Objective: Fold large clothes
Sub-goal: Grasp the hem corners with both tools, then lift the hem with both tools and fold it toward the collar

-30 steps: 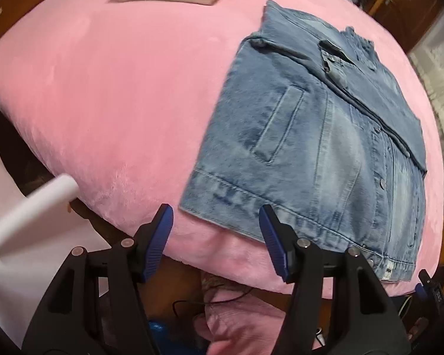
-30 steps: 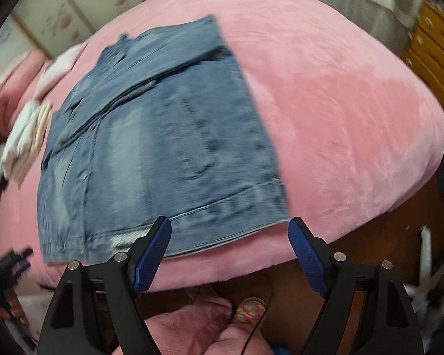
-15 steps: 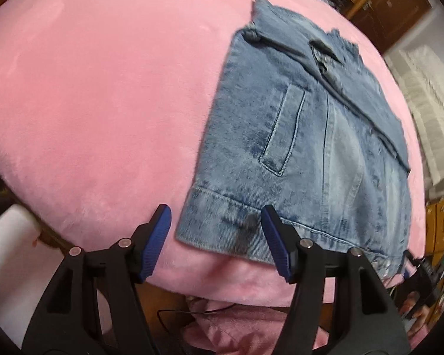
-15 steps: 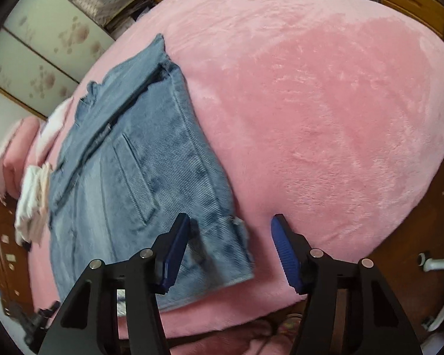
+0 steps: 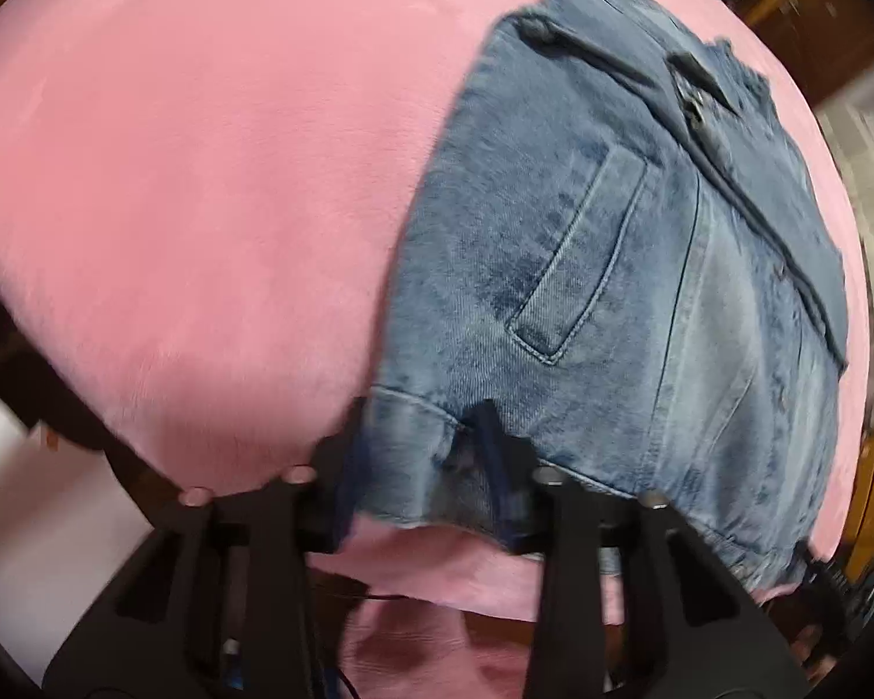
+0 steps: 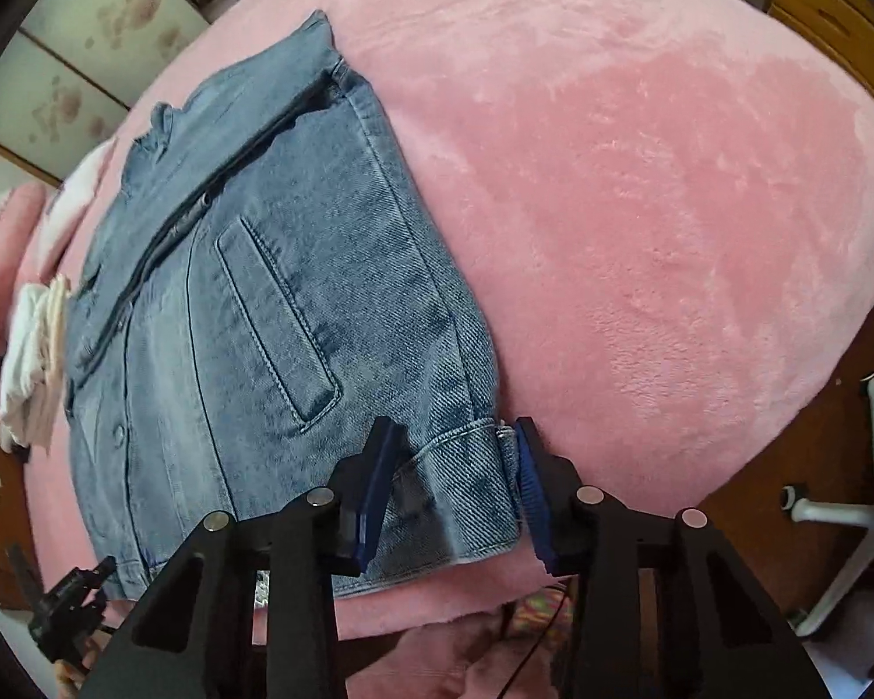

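Observation:
A blue denim jacket (image 5: 612, 268) lies flat, sleeves folded in, on a pink plush bed (image 5: 204, 175). My left gripper (image 5: 419, 466) has its jaws around the jacket's near left hem corner, which bunches up between the blue pads. In the right wrist view the jacket (image 6: 274, 291) fills the left half. My right gripper (image 6: 454, 483) has its jaws around the near right hem corner, where the cloth lifts and curls. Both pairs of jaws are partly closed with denim between them.
A stack of folded white clothes (image 6: 32, 367) lies at the bed's far end. A white chair base (image 6: 845, 501) stands on the floor to the right. Wooden drawers (image 6: 833, 6) stand beyond the bed (image 6: 641, 204).
Both grippers moved forward onto the hem's two near corners and narrowed their jaws around the denim. The hem corners now bunch up between the pads.

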Motion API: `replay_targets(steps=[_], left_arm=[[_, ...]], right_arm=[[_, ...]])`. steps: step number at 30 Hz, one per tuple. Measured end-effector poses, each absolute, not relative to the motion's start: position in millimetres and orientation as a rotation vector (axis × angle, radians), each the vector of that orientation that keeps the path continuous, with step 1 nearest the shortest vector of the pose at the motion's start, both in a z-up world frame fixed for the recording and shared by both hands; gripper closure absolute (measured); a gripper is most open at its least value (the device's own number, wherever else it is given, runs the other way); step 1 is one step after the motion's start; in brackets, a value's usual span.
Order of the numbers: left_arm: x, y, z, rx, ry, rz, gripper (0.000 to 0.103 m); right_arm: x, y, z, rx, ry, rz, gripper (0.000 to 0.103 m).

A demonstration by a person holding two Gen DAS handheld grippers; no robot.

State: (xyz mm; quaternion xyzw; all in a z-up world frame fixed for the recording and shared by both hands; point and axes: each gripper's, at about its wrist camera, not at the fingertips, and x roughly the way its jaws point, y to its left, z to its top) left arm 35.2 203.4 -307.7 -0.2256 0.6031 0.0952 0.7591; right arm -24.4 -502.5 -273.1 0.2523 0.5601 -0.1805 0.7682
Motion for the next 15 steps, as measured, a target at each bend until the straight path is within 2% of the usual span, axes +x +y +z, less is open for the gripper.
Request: replay_targets(steps=[2,5,8,15], left_arm=[[34.4,207.8,-304.0,-0.567,1.306,0.238,0.086],[33.2,213.5,-297.3,-0.703,1.288,0.262,0.090],[38.2,209.7,-287.8,-0.724,1.288,0.272,0.091],[43.4,207.4,-235.6,-0.831,1.270,0.269,0.091]], right_arm=[[-23.6,-496.9,-265.9,0.505,1.236,-0.403,0.067],[-20.4,-489.4,-251.9,0.467,1.242,-0.406,0.073],[-19.5,-484.0,-235.9,0.470,1.245,-0.387,0.080],[-9.4,-478.9,-186.8,0.582,1.234,-0.272,0.083]])
